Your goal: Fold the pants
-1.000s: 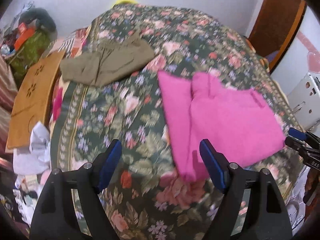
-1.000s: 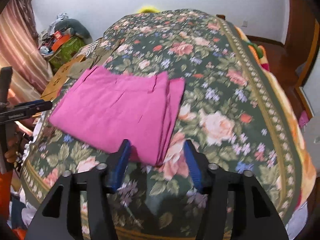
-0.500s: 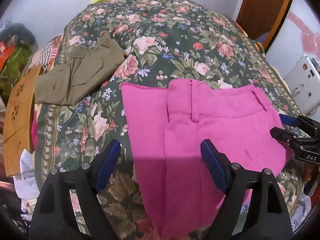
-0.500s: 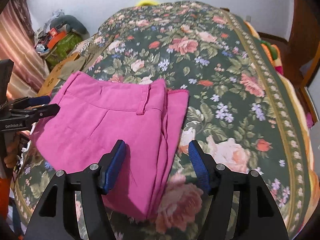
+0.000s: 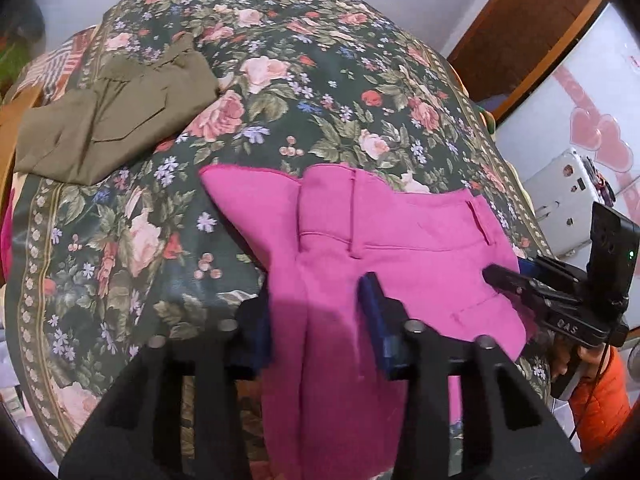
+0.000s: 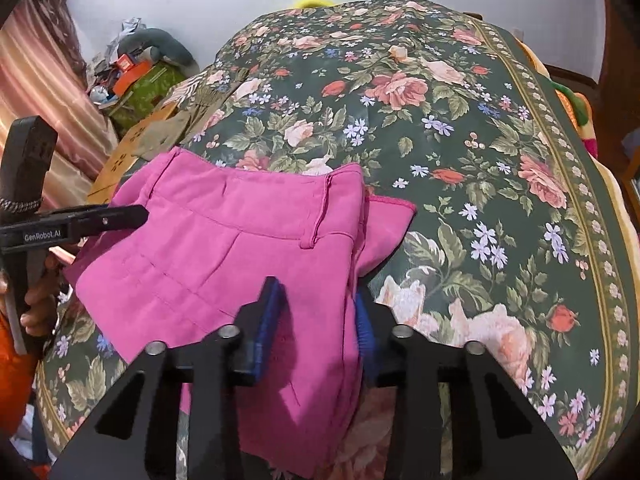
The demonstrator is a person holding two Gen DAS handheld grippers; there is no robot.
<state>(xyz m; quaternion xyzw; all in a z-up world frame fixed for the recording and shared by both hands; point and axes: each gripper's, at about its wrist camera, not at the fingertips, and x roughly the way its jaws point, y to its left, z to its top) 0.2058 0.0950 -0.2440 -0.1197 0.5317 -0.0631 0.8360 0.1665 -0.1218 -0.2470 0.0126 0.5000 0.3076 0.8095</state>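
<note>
The folded pink pants point(image 5: 384, 240) lie at the near end of the floral bed point(image 5: 320, 80). My left gripper point(image 5: 316, 324) has its blue pads closed in on the near edge of the pants, with cloth bunched between them. My right gripper point(image 6: 316, 320) grips the opposite near edge of the pink pants point(image 6: 224, 256) the same way. The right gripper also shows in the left wrist view point(image 5: 520, 280) at the pants' right edge. The left gripper shows in the right wrist view point(image 6: 120, 216) at their left edge.
Folded olive pants point(image 5: 108, 120) lie at the far left of the bed. A wooden board point(image 6: 120, 152) and a cluttered pile point(image 6: 140, 68) stand beyond the left side. A white appliance point(image 5: 568, 200) and a wooden door point(image 5: 540, 20) are on the right.
Both grippers moved forward onto the pink pants and their jaws narrowed from wide open to closed on the cloth's near edges. The near part of the pants now looks lifted and bunched.
</note>
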